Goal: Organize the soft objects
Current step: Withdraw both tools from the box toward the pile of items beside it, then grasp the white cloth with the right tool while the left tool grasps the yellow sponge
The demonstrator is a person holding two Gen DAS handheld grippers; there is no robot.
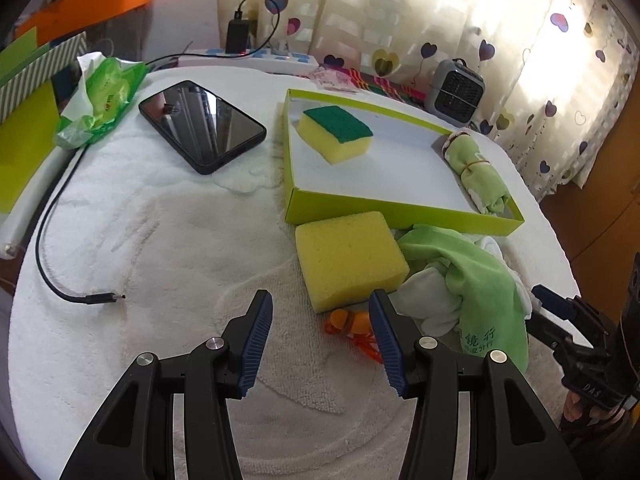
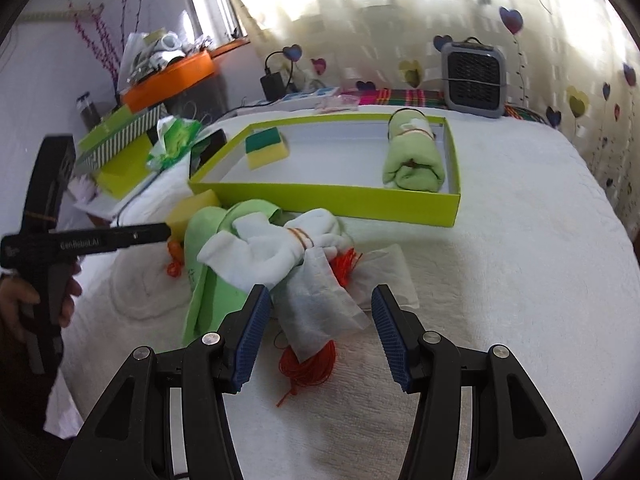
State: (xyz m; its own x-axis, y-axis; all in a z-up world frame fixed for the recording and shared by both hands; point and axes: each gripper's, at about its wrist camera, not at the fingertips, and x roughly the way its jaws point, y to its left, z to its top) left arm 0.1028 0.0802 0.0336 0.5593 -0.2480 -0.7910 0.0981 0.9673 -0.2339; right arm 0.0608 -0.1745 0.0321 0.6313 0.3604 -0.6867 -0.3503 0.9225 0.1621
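loose pile (image 2: 256,248): green cloth, white gloves, gauze sachets, orange cord, heaped just in front of the tray
plain sponge (image 1: 348,258): touching the tray's near wall
tray (image 1: 400,210): holds scrub sponge (image 1: 336,132) and rolled green towel (image 1: 480,172), well apart
left gripper (image 1: 320,336): spread, empty, above the white cover
right gripper (image 2: 320,330): spread, a sachet between the pads, not pinched

A matt, nubby white terry cloth (image 1: 160,240) underlies a porous yellow foam sponge (image 1: 348,258), a soft green fleece cloth (image 1: 486,292) at its 3 o'clock, a smooth lime cardboard tray (image 1: 400,210) at its 12 o'clock, and a glossy black glass-faced phone (image 1: 202,124) at its 10 o'clock.
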